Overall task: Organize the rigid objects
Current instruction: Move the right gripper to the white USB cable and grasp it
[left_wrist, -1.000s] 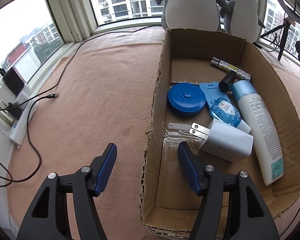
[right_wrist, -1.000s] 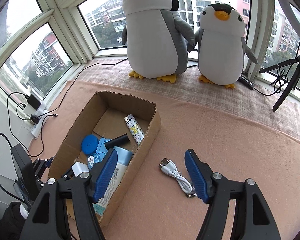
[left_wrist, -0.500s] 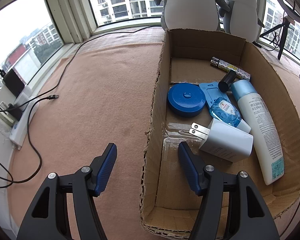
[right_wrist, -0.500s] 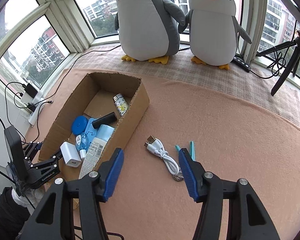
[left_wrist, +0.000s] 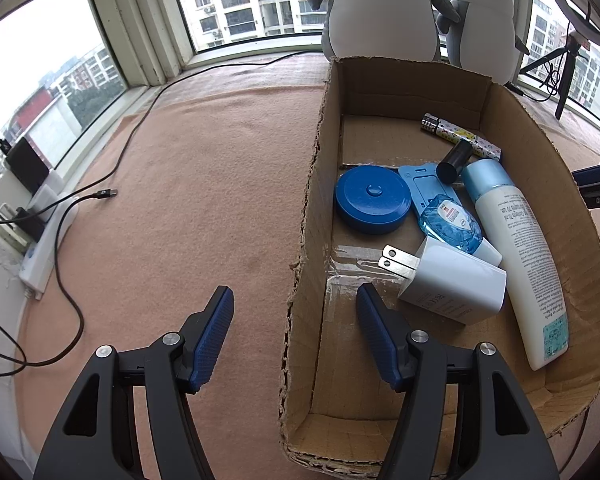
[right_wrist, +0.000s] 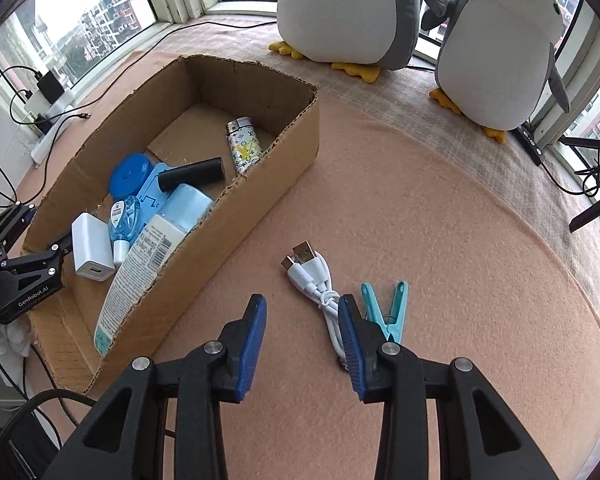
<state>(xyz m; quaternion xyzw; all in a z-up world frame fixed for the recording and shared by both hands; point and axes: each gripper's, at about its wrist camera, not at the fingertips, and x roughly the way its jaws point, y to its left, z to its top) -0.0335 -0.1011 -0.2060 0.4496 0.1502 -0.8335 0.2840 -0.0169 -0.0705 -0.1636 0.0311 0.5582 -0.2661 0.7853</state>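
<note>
Cardboard box (right_wrist: 204,216) sits on the peach blanket (right_wrist: 440,208), already holding a white charger (left_wrist: 452,284), a lotion bottle (left_wrist: 516,240), a round blue case (left_wrist: 370,200), a small blue bottle (left_wrist: 450,224), a black cylinder (left_wrist: 454,162) and a patterned lighter (right_wrist: 242,146). Outside it, just beside its long wall, lie a coiled white cable (right_wrist: 316,284) and a teal clothespin (right_wrist: 388,308) — close together. The right gripper (right_wrist: 302,344) is low over the blanket, jaws closing with nothing between them, the cable just behind its right finger. The left gripper (left_wrist: 296,336) straddles the box's near wall, jaws apart — gripping nothing.
</note>
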